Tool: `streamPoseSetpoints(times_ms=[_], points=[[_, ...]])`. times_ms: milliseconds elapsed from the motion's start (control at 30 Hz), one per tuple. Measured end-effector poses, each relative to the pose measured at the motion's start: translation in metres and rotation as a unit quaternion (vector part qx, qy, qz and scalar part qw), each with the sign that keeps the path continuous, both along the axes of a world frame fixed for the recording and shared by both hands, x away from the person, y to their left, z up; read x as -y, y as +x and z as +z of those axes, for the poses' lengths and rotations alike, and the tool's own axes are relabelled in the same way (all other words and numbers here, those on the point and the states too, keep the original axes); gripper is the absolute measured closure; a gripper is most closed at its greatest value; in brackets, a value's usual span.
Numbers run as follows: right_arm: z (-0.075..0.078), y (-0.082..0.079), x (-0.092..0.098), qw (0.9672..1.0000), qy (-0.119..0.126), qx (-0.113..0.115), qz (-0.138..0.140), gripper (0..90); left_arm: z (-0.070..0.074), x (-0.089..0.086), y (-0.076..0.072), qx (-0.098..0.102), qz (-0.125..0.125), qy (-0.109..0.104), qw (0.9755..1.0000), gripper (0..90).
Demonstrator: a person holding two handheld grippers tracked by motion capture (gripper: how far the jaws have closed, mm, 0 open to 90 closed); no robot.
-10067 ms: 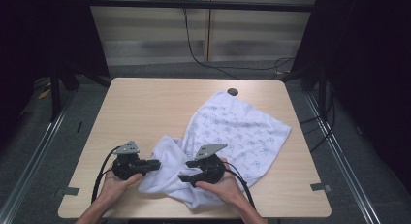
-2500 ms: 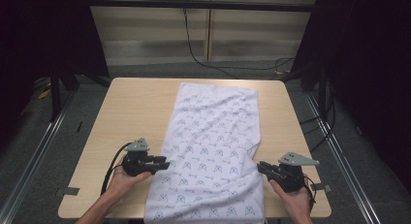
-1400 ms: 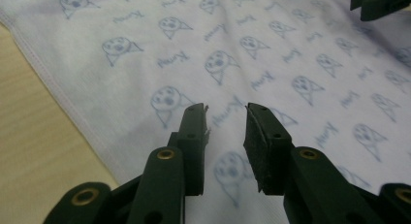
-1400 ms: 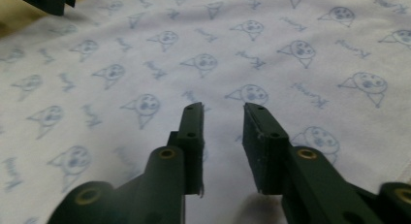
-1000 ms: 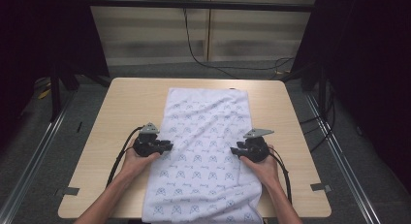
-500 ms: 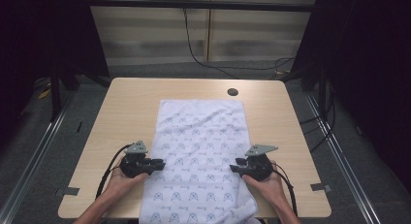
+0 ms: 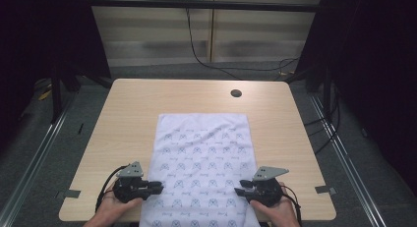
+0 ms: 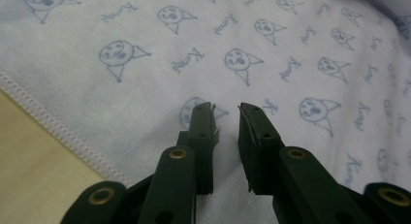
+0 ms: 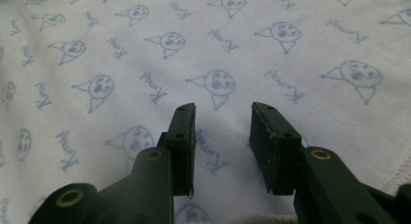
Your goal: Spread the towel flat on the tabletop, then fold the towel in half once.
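White cloth [image 7: 201,163] with a repeating pale-blue cartoon-face print and script lettering is lying flat and spread out on the worktop [image 7: 128,109], running from about the middle down to the near edge and hanging over it. Stitched hem is showing along its left side in the left gripper view, worktop beside it. Light creases near the far end, otherwise smooth.

Left hand-held gripper [image 7: 156,185] is sitting at the cloth's left edge near the worktop's near-left corner; its jaws are standing a narrow gap apart over the fabric, nothing between them [image 8: 225,110]. Right hand-held gripper [image 7: 240,188] is sitting at the cloth's right edge near the near-right corner, jaws apart and wider, clamping nothing [image 9: 223,107].

Cloth's near end is getting cut off by the frame bottom. Whether the jaw tips are touching the fabric is hard to make out. Dark round hole [image 7: 236,93] is showing near the far edge.
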State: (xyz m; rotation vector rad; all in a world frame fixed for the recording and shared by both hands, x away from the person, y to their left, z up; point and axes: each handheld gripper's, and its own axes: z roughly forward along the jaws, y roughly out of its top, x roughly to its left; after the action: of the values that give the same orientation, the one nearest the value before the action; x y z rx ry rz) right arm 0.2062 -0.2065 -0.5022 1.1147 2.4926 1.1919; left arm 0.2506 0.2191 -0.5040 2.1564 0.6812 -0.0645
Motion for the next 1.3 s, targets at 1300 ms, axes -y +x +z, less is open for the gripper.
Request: streamPoseSetpoints(times_ms=[1300], points=[[0.011, 0.171, 0.025, 0.9919, -0.019, 0.017, -0.125, 48.6, -0.001, 0.018, 0.058, 0.028, 0.058, 0.013, 0.9978, 62.5]])
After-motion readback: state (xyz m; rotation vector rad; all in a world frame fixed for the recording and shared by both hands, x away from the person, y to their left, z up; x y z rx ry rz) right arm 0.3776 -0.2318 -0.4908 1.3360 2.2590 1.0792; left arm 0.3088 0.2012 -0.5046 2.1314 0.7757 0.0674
